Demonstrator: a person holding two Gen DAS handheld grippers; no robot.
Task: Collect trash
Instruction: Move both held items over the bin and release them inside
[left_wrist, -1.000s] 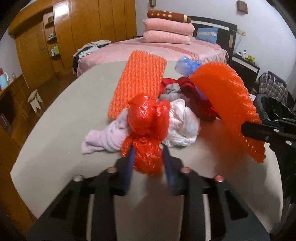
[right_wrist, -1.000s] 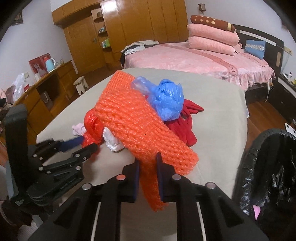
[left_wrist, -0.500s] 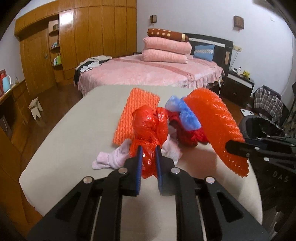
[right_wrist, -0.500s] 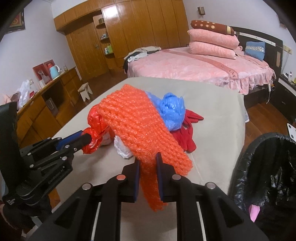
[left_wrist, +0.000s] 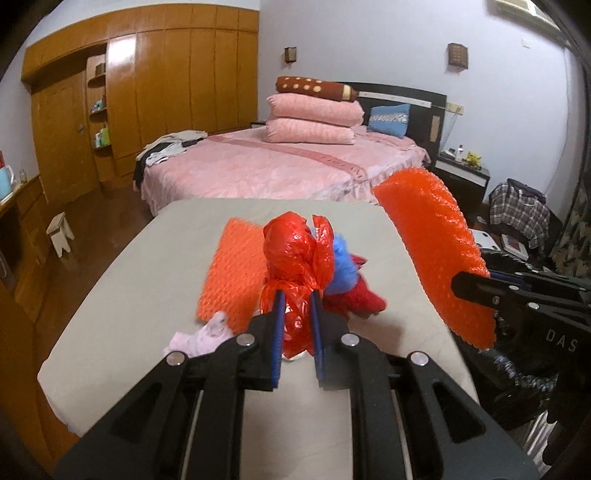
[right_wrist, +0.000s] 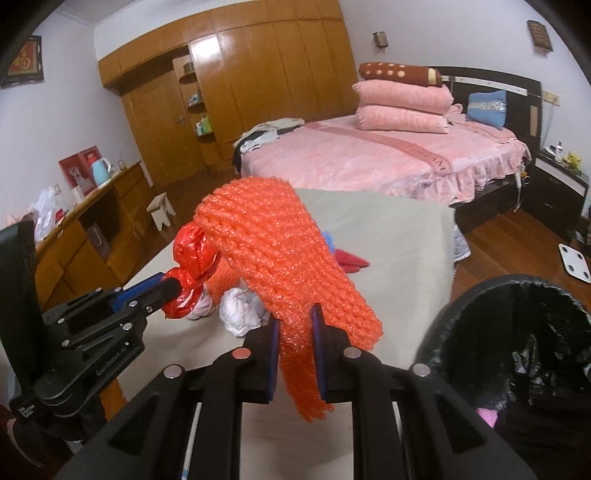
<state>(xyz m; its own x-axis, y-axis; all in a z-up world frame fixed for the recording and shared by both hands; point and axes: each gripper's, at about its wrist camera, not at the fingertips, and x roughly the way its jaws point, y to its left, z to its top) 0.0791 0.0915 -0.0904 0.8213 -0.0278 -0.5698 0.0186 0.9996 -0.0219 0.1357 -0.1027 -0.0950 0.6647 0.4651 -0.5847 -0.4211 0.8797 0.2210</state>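
Left wrist view: left gripper fingers clenched on a red plastic bag, lifted above the desk, where an orange bubble-wrap sheet, blue bag and red cloth lie. Right wrist view: right gripper fingers clamped on another orange bubble-wrap sheet, raised beside a black-lined trash bin.

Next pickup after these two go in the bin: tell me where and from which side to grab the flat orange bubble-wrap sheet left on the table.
Take the flat orange bubble-wrap sheet by its bare left edge, coming in low from the left. It lies flat on the table; its right side is hidden here.
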